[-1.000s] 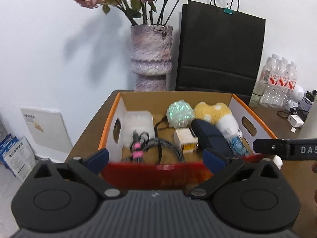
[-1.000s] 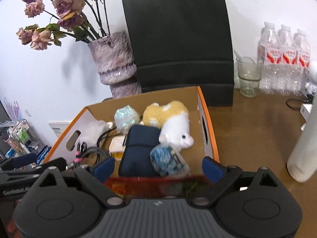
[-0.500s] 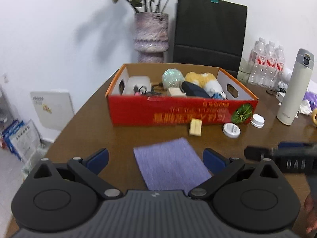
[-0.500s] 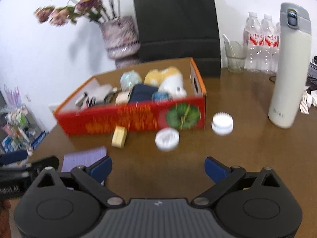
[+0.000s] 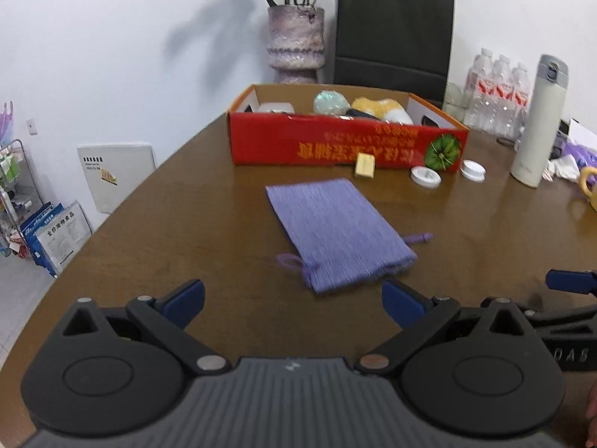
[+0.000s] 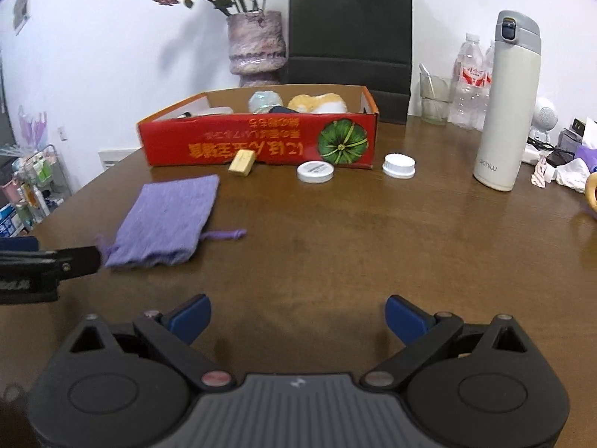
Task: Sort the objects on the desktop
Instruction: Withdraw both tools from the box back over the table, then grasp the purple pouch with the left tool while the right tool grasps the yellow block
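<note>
— Two grippers, both empty? Why hang back at the near edge of the table (image 6: 373,231)?

— Both empty, yes. My left gripper (image 5: 293,298) has its jaws spread wide with nothing between them, and my right gripper (image 6: 298,317) is just as wide and just as bare. I hold them low and near, I think, to take in everything loose before choosing.

— What is loose, then?

— The purple drawstring pouch (image 5: 335,229) lies flat just beyond my left gripper, mouth and cords toward me. Farther off, touching or nearly touching the front wall of the red box (image 6: 257,143), sit a small yellow block (image 6: 242,162) and a flat white lid (image 6: 315,171); a ribbed white cap (image 6: 399,165) rests just right of the box's corner.

— And the box?

— Already holding a plush toy (image 6: 317,102) and other bits, so I judge it the sorting bin.

— Next?

— Probably the pouch: it's closest, and wide jaws suit soft cloth.
</note>
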